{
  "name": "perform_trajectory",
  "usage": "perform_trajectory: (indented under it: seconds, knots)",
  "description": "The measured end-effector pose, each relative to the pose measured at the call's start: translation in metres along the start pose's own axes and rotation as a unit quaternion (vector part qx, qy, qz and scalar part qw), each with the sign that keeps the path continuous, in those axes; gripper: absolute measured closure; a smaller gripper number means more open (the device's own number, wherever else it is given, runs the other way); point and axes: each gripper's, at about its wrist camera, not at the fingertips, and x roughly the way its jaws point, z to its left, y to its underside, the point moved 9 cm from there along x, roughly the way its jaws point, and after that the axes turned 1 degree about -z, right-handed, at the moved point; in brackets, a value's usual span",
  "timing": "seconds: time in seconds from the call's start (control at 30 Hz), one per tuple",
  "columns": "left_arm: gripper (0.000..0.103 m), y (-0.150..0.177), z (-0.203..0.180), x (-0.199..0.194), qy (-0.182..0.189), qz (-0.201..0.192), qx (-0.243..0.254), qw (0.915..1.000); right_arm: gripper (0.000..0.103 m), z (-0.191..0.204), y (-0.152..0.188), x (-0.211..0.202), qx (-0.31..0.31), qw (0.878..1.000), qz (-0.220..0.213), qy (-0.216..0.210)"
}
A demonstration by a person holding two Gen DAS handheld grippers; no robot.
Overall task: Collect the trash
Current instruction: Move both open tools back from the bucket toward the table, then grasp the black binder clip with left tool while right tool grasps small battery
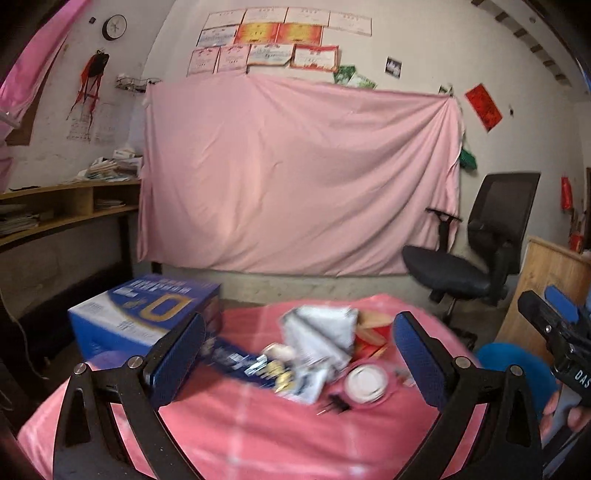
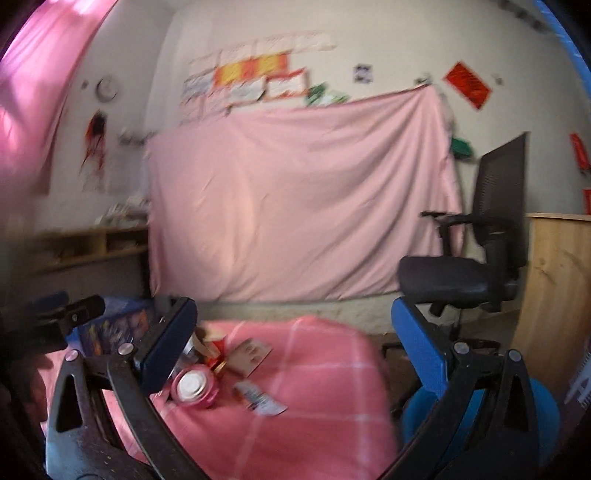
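Two grippers: both are seen above a table draped in a pink checked cloth [image 1: 258,435].
Left gripper [image 1: 299,354]: jaws are spread wide; nothing is held or touched between the blue pads.
Right gripper [image 2: 295,350]: jaws are spread wide; nothing is pinched. In the left wrist view its body is seen at the right edge, with the letters "DAS" readable.
Trash pile [image 1: 317,354]: it is heaped on the cloth at mid-table, ahead of both grippers; crumpled white paper, wrappers and one round white lid [image 1: 366,382] in a pink rim are made out. An exact count cannot be given, owing to blur.
Blue box [image 1: 147,314]: one, at the table's left; a large gold "O"-like mark is seen, and the smaller print is unreadable.
Office chair [image 1: 480,243]: one, black.
Wall clock [image 1: 114,27]: one.
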Motion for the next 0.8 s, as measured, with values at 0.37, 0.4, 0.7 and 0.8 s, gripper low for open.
perform_trajectory:
  seconds: [0.37,0.4,0.7,0.8]
  knots:
    - [0.004,0.056,0.025,0.036,0.005,0.097,0.01,0.9952,0.0,0.03,0.08,0.069,-0.036,0.982,0.183,-0.021]
    - [0.004,0.062,0.025,0.042,0.009,0.112,0.006,0.9936,0.0,0.028,0.085,0.073,-0.033,0.98,0.196,-0.022]
    - [0.041,0.089,0.002,0.069,0.085,0.196,0.02,0.9768,0.02,0.023,0.119,0.093,0.003,0.959,0.277,-0.056]
    - [0.061,0.099,-0.01,0.076,0.121,0.231,0.024,0.9651,0.033,0.03,0.128,0.1,-0.006,0.951,0.302,-0.066]
